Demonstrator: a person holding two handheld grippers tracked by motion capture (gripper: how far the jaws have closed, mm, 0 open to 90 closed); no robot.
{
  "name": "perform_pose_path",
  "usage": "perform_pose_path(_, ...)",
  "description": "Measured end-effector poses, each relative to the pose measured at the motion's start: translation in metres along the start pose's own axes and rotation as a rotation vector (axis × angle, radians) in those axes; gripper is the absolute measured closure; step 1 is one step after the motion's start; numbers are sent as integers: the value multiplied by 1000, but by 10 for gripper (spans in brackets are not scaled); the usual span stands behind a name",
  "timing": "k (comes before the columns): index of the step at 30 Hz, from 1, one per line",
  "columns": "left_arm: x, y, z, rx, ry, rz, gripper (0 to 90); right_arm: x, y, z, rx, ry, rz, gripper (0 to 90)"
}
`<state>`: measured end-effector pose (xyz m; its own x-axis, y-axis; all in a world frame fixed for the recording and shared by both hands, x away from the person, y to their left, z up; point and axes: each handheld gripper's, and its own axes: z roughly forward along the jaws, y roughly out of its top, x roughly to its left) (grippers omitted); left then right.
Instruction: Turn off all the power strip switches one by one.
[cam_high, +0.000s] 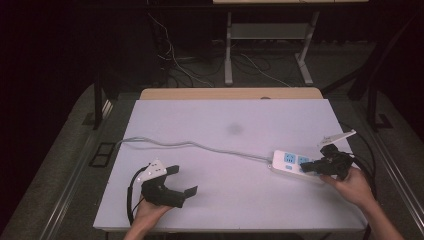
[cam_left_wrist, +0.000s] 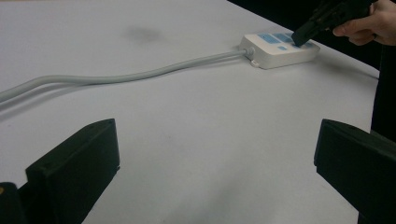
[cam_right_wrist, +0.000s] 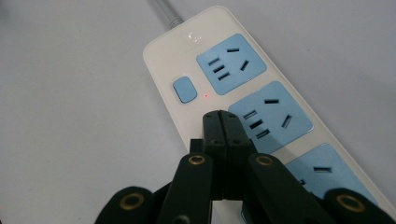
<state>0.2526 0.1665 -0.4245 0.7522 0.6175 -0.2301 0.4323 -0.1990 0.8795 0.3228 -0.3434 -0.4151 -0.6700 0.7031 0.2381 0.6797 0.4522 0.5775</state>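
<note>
A white power strip (cam_high: 295, 165) with blue sockets lies at the right of the white table; its grey cable (cam_high: 190, 145) runs left across the top. In the right gripper view the strip (cam_right_wrist: 187, 56) shows a blue switch (cam_right_wrist: 185, 89) and a small red light (cam_right_wrist: 206, 96). My right gripper (cam_right_wrist: 222, 116) is shut, its tips just above the strip beside the switch and the second socket (cam_right_wrist: 271, 116); from above the right gripper (cam_high: 312, 166) lies over the strip. My left gripper (cam_high: 183, 181) rests open near the front left, with nothing between its jaws. The strip (cam_left_wrist: 280, 49) also sits far off in the left gripper view.
The white table top (cam_high: 225, 120) has a faint dark smudge (cam_high: 234, 129) near its middle. A desk frame (cam_high: 267, 45) and loose cables (cam_high: 170, 55) stand on the floor beyond the far edge. The table's right edge lies close to my right hand (cam_high: 352, 187).
</note>
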Motion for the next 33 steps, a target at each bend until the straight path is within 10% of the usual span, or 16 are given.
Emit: perform_pose_path(33,0,-1,1,6,4,-4,0,4,-8,-2,-22,-27,4,900)
